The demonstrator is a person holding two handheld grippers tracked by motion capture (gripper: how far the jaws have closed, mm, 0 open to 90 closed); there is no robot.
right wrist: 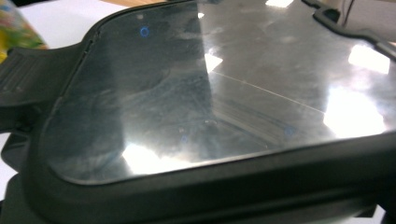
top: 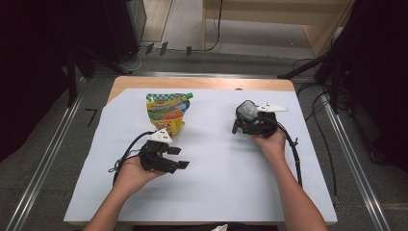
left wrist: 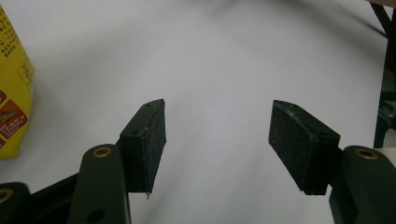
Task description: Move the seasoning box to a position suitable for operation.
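A white sheet (top: 216,192) covers the wooden table (top: 202,83), its bare edge showing at the far side. Grey floor (top: 57,159) surrounds it, metal rails (top: 43,159) run along both sides, and light wooden furniture (top: 279,14) stands beyond, with dark equipment flanking.

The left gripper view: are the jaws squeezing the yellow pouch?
No, the left gripper has its jaws wide apart over bare white table cover, and the yellow pouch lies off to the side, untouched.
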